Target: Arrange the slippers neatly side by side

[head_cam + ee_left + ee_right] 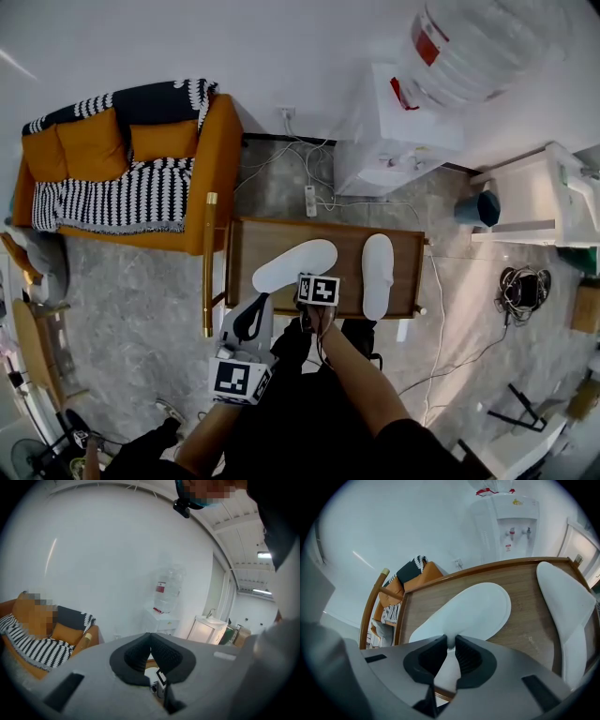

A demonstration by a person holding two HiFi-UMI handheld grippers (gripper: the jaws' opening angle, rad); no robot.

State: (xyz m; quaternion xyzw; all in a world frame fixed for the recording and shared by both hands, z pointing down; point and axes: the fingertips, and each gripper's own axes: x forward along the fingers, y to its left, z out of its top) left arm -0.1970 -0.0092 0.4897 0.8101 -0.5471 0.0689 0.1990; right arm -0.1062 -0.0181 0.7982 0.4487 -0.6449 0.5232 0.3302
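Two white slippers lie on a low wooden table (281, 234). The left slipper (298, 262) lies at an angle, toe to the upper right. The right slipper (378, 272) lies straight, about a hand's width away. My right gripper (302, 281) is shut on the near edge of the angled slipper (473, 609), with white fabric pinched between its pads (450, 641). The other slipper (565, 602) shows at that view's right. My left gripper (253, 314) hangs off the table's front left corner, jaws shut (150, 637) with nothing between them, tilted up toward the wall.
An orange sofa (122, 169) with a striped blanket stands to the left. A white water dispenser (394, 141) stands behind the table. A white cabinet (534, 197) is at the right. Cables and a power strip (310, 200) lie on the stone floor. A wooden rail (208, 262) runs beside the table's left edge.
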